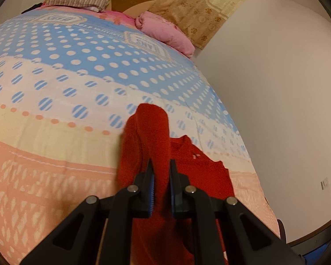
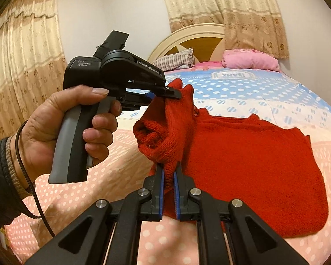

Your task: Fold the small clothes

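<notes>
A small red knit sweater (image 2: 242, 161) lies spread on the bed, its body flat to the right. One sleeve (image 2: 165, 132) is lifted off the cover. My right gripper (image 2: 168, 167) is shut on the lower end of that sleeve. My left gripper (image 2: 176, 93), held in a person's hand (image 2: 55, 121), is shut on the sleeve higher up, near the shoulder. In the left wrist view the left gripper (image 1: 161, 165) pinches the red sleeve (image 1: 150, 132), and the sweater (image 1: 200, 172) lies below and to the right.
The bed cover (image 2: 264, 92) is blue with white dots, then white, then peach. A striped pillow (image 2: 176, 60) and a pink quilt (image 2: 251, 60) lie by the headboard (image 2: 194, 35). Curtains (image 2: 22, 66) hang left and behind. A cable (image 2: 33, 190) trails from the hand.
</notes>
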Demonstrator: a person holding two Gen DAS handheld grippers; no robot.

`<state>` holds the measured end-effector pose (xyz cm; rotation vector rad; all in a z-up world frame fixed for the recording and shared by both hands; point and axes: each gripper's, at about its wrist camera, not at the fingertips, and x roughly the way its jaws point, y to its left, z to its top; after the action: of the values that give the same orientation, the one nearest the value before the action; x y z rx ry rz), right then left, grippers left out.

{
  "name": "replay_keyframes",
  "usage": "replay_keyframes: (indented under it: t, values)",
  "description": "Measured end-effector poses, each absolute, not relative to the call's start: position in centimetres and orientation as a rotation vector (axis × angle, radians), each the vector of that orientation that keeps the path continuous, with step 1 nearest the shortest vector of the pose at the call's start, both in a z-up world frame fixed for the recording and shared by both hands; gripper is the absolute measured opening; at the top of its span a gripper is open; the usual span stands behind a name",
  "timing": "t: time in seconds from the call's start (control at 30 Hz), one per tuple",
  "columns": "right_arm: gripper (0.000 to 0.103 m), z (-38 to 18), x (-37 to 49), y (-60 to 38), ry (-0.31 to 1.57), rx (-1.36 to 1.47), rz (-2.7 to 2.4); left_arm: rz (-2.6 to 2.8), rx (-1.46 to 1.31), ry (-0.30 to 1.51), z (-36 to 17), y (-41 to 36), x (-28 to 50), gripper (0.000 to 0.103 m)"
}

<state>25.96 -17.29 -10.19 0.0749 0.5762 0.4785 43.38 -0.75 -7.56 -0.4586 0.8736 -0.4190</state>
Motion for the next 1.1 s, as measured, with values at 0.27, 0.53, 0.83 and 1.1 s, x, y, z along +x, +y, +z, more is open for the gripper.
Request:
replay_keyframes:
  t: [0.27, 0.53, 0.83, 1.1]
  values:
    - [0.007, -9.6, 24.9, -20.8, 0.546, 0.163, 0.453, -0.483, -0.437, 0.866, -6.2, -4.6, 43.3, 0.011]
    - [0.007, -9.4, 24.1, -24.2, 0.518, 0.234, 0.417, -0.525, -0.400, 0.865, -5.3, -8.4, 43.0, 0.011]
    - [0.007, -10.5, 23.4, -27.8, 0.530, 0.318, 0.373, -0.574, -0.365, 0.887, -5.5, -13.3, 42.9, 0.011]
    - [0.007, -11.9, 22.8, -30.8, 0.553, 0.393, 0.316, -0.599, -0.293, 0.924, -7.1, -17.4, 43.1, 0.011]
